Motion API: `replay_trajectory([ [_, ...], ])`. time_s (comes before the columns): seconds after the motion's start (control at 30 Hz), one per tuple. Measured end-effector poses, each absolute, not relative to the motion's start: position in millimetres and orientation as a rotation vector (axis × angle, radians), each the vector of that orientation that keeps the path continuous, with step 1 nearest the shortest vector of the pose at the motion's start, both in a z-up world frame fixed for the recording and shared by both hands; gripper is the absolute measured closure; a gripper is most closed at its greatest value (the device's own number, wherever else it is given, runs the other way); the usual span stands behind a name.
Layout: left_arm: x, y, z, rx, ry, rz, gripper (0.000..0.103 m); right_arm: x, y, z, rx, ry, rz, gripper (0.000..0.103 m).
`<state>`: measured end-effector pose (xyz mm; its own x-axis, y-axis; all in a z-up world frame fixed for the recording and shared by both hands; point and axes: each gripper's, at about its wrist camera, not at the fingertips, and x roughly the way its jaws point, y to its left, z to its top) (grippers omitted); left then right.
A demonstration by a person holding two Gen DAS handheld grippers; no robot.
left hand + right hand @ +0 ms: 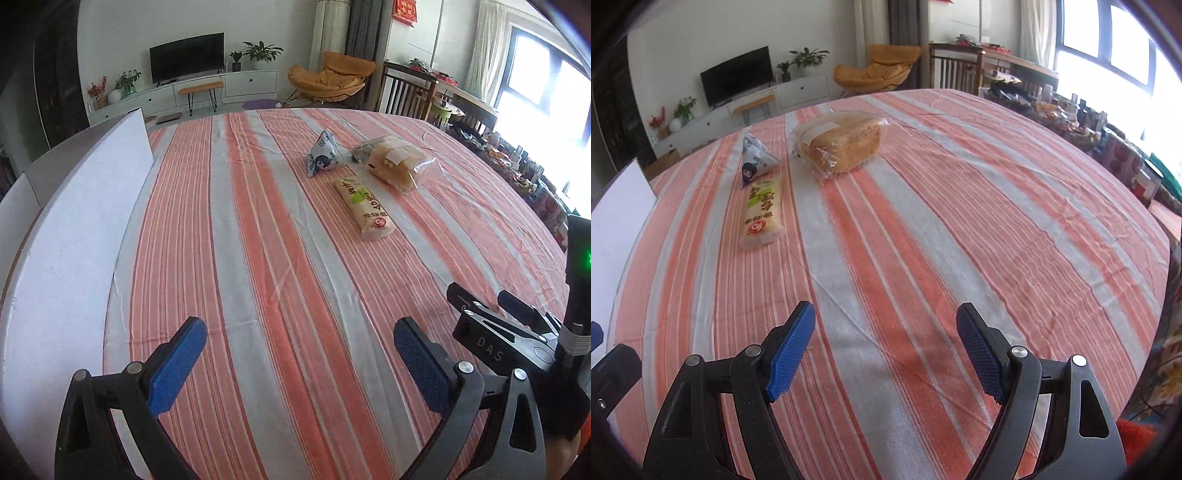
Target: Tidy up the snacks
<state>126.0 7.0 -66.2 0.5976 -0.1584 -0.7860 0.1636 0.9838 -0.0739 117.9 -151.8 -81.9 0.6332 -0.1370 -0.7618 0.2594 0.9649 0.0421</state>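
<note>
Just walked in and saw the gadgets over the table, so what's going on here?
A person holds a two-finger gripper in each hand above a striped tablecloth. Both the left gripper and the right gripper are open and hold nothing. Three snacks lie untouched farther off: a bagged bread loaf, a long cream packet and a small triangular pouch.

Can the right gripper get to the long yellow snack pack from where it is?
Probably yes. The right gripper is open and empty, and only bare striped tablecloth lies between it and the long snack pack. Nothing blocks the way, but it must move forward.
</note>
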Motion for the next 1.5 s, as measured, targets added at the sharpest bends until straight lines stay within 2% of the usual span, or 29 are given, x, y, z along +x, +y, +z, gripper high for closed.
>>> replay_trajectory([
  [0.3,145.5,17.6,-104.6,0.046,0.964,-0.121,0.003,119.5,-149.3,-87.3,0.128,0.89,-0.243,0.018],
  [0.6,145.0,13.9,-106.0,0.062,0.946,-0.113,0.0,118.2,-147.6,-86.6,0.124,0.895,-0.238,0.014],
  [1.5,145.7,13.7,-105.9,0.061,0.947,-0.115,0.0,118.2,-148.0,-86.4,0.124,0.896,-0.237,0.013],
])
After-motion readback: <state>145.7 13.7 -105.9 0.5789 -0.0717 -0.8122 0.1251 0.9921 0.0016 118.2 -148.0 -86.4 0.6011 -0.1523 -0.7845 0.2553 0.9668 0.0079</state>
